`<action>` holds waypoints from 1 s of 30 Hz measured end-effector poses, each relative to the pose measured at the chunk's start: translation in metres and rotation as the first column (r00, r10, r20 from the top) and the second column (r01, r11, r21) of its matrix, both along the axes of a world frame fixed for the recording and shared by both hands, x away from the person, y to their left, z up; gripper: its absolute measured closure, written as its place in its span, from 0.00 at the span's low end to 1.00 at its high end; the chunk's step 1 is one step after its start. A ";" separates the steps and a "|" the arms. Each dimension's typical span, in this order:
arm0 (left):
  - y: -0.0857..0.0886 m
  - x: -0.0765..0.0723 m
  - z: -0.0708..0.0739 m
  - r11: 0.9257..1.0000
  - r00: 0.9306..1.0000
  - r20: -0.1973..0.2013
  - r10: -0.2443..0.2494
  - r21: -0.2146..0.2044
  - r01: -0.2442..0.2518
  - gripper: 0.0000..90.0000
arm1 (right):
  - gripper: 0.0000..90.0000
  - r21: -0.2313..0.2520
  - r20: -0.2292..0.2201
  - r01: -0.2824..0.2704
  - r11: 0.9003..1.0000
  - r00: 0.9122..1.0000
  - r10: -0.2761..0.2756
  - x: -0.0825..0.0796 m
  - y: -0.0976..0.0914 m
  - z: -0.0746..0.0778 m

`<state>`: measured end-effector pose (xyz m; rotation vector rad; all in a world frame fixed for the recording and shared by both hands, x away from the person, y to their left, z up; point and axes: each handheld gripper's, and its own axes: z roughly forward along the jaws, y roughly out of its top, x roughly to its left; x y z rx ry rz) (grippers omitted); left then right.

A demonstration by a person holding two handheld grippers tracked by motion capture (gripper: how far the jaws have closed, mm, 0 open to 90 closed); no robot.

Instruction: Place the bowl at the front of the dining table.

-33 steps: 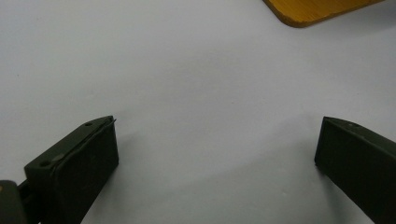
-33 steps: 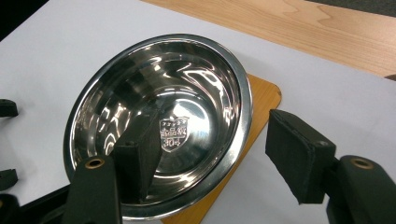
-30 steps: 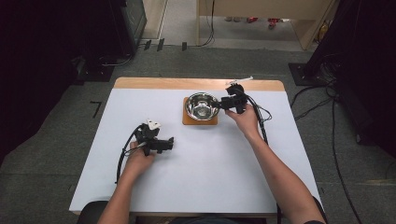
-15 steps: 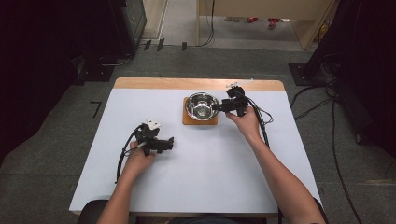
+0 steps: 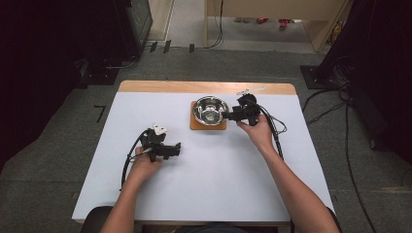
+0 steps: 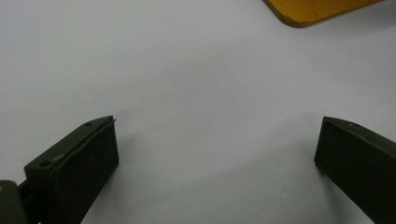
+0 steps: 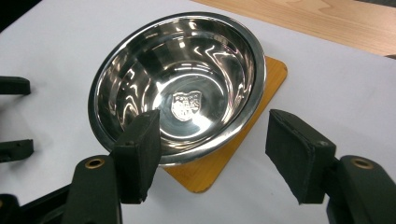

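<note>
We see the steel bowl [image 7: 180, 88] seated on the wooden board [image 7: 219, 163], toward the far edge of the white worktop [image 5: 218, 194]. Our right claw [image 7: 212, 154] sits at the bowl's near rim, jaws spread, one inside the rim, one outside, not pressing. Our left claw [image 6: 215, 154] rests well away from the bowl, jaws spread wide over bare worktop.
</note>
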<state>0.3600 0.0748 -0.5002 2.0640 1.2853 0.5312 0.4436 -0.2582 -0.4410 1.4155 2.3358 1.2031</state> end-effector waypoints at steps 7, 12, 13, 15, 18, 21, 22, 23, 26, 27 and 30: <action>0.000 0.000 0.000 1.000 1.000 0.001 0.000 0.001 0.000 0.00 | 0.40 0.003 0.016 -0.004 1.000 1.000 0.004 -0.007 0.002 0.000; 0.000 0.000 0.000 1.000 1.000 0.000 -0.001 0.001 0.001 0.00 | 0.40 -0.010 0.021 -0.010 1.000 1.000 0.010 -0.014 0.002 0.000; 0.000 0.000 0.000 1.000 1.000 0.001 -0.001 0.001 0.001 0.00 | 0.40 -0.005 0.020 -0.006 1.000 1.000 0.006 -0.016 0.002 0.000; 0.000 0.000 0.000 1.000 1.000 0.000 -0.001 0.001 0.001 0.00 | 0.41 0.001 0.021 -0.008 1.000 1.000 0.007 -0.019 0.000 0.000; 0.000 0.000 0.000 1.000 1.000 0.000 0.000 0.000 0.000 0.00 | 0.41 0.005 0.023 -0.008 1.000 1.000 0.008 -0.024 -0.001 -0.001; 0.000 0.000 0.000 1.000 1.000 0.000 0.000 0.001 0.000 0.00 | 0.41 0.001 0.025 -0.009 1.000 1.000 0.009 -0.028 0.000 -0.001; 0.000 0.000 0.000 1.000 1.000 0.001 0.000 0.001 0.000 0.00 | 0.41 -0.005 0.029 -0.013 1.000 0.999 0.014 -0.030 0.000 -0.002; 0.000 0.000 0.000 1.000 1.000 0.001 -0.001 0.001 0.000 0.00 | 0.41 -0.008 0.026 -0.016 1.000 1.000 0.016 -0.031 0.001 -0.002; 0.000 0.000 0.000 1.000 1.000 0.000 -0.001 0.001 0.001 0.00 | 0.41 -0.008 0.028 -0.022 1.000 0.999 0.022 -0.036 0.002 -0.004; 0.000 0.000 0.000 1.000 1.000 0.000 -0.001 0.001 0.001 0.00 | 0.41 -0.011 0.026 -0.024 1.000 0.999 0.024 -0.038 0.002 -0.004; 0.000 0.000 0.000 1.000 1.000 0.000 -0.001 0.001 0.001 0.00 | 0.41 -0.019 0.041 -0.024 1.000 0.999 0.024 -0.041 0.001 -0.005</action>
